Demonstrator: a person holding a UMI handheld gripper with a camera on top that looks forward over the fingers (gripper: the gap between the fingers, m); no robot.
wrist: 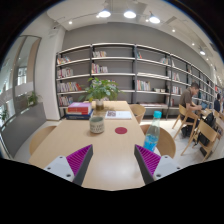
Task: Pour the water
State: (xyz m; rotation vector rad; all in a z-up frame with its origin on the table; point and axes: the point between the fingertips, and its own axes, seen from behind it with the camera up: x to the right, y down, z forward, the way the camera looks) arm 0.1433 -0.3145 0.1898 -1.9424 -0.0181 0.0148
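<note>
Jaws [112, 165] at 6 o'clock, spread wide, nothing between them; magenta pads face inward, one finger at 7, the other at 5. Bare wooden worktop [105, 150] runs ahead between the fingers.

Blue cup [151, 141] sits just ahead of the right finger, about 4 o'clock off centre, upright on the worktop. Looks like a light plastic tumbler, likely the receiving vessel or the one to pour from; can't tell if there's water in it.

Further out, near 12 o'clock from the jaws: grey jar-like container [97, 123], upright, mid-worktop. Just behind it a potted plant [100, 90]. Red disc-shaped item [122, 129] lies flat to the right of the container. Book stack [78, 111] at 10 o'clock, a second small blue item [156, 115] at 2 o'clock near the far edge.

Beyond: chairs, a person seated [190, 98] at a side table at 3 o'clock, bookshelves [120, 72] along the back wall.

Step, my read: approach, pre-grasp. Nothing held, no pour started. Next move needs the jaws swung toward 4 o'clock to straddle the blue cup, level, then closed gently on its sides. Risk: a thin cup deforms or tips if clipped by one finger first.
</note>
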